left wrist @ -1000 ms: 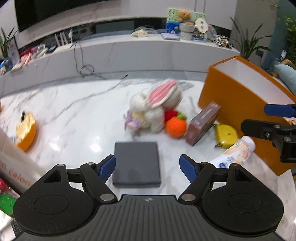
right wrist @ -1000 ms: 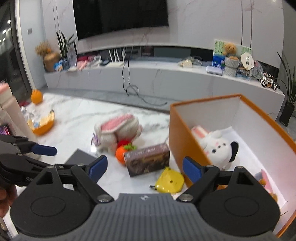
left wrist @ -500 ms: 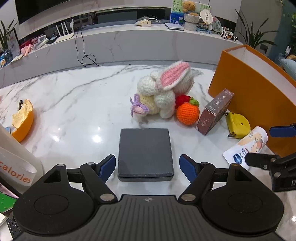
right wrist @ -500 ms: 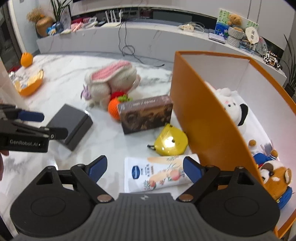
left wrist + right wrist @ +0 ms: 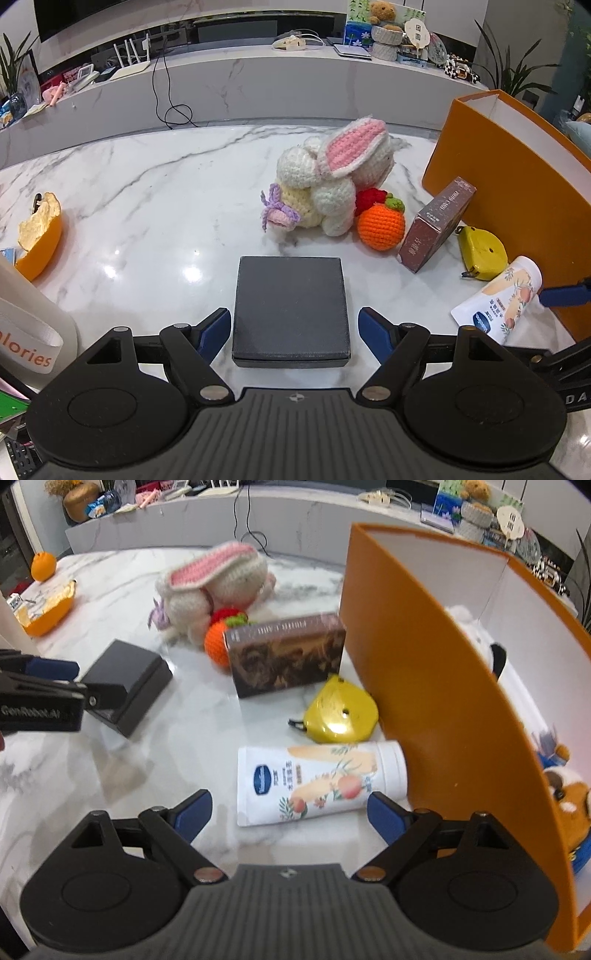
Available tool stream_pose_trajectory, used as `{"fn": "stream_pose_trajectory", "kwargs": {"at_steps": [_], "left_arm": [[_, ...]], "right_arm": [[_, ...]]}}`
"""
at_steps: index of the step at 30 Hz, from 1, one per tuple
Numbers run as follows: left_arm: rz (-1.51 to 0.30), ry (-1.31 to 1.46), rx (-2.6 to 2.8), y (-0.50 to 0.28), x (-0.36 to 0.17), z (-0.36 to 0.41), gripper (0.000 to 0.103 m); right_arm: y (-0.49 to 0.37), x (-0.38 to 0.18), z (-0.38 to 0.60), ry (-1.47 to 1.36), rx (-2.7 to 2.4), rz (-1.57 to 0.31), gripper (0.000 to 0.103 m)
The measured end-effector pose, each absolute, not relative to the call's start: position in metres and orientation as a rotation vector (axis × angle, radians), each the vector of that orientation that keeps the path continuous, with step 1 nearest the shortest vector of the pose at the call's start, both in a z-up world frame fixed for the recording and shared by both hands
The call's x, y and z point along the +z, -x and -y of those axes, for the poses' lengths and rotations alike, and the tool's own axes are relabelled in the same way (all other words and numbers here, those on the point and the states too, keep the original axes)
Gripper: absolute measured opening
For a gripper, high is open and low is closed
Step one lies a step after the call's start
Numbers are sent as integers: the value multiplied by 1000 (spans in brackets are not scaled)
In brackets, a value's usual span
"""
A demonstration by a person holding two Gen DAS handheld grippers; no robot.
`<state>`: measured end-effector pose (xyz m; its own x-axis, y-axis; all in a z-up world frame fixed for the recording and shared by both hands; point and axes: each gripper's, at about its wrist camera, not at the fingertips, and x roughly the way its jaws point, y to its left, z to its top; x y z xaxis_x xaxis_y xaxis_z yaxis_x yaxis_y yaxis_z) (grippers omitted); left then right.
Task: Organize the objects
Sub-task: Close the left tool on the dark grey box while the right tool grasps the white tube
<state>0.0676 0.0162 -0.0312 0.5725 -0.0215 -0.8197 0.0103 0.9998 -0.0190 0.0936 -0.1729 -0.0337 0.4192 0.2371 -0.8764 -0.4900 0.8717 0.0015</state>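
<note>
Left wrist view: my left gripper point(image 5: 293, 330) has its fingers point(image 5: 213, 330) spread wide, straddling the near end of the flat black box point(image 5: 290, 309) without touching it. The box lies flat on the marble tabletop point(image 5: 147, 206), near its front edge. Behind it: crochet bunny point(image 5: 330, 182), crochet orange point(image 5: 380, 225) touching the bunny, brown carton point(image 5: 436, 225) leaning toward the orange bin point(image 5: 509, 177), yellow tape measure point(image 5: 480, 253), white lotion tube point(image 5: 498, 301). The bin sits at the right edge. Orange peel point(image 5: 38, 236) lies at the left edge.

Right wrist view: my right gripper point(image 5: 290, 814) is spread, fingers point(image 5: 384, 814) either side of the lotion tube's point(image 5: 317, 781) near end, nothing grasped. The tube lies on its side, cap end against the orange bin's point(image 5: 424, 686) outer wall. The tape measure point(image 5: 341, 714) is just behind it, the brown carton point(image 5: 286, 655) stands behind that, against the bin. Plush toys point(image 5: 565, 794) lie inside the bin. The left gripper point(image 5: 55, 686) shows at the left, over the black box point(image 5: 127, 681).
</note>
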Motion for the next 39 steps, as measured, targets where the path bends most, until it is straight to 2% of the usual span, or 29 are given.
{"fn": "stream_pose_trajectory", "kwargs": {"at_steps": [13,16,19,22,26,30,39], "left_arm": [[-946,-54,-2,-75,-39,-8,93],[-946,-66,1,-77,-40,-6,94],[-951,-59,4,-78,-40,-7,94],[-955,-59,4,-80,-41,-7,94],[-961,-65,6,-80,-43,-6,95],[-965,-62,4,-80,-43,-7,95],[-983,-29,-4,-80,-44,-10,95]], "right_arm": [[-107,-51,174,240,433,-1096,92],[-112,-54,177,147,409,-1102,97],[-118,-53,181,-7,377,-1103,98],[-119,-54,179,-117,313,-1071,99],[-108,-60,162,-40,223,-988,98],[-100,-65,143,116,211,-953,92],[-102,-53,153,126,322,-1019,61]]}}
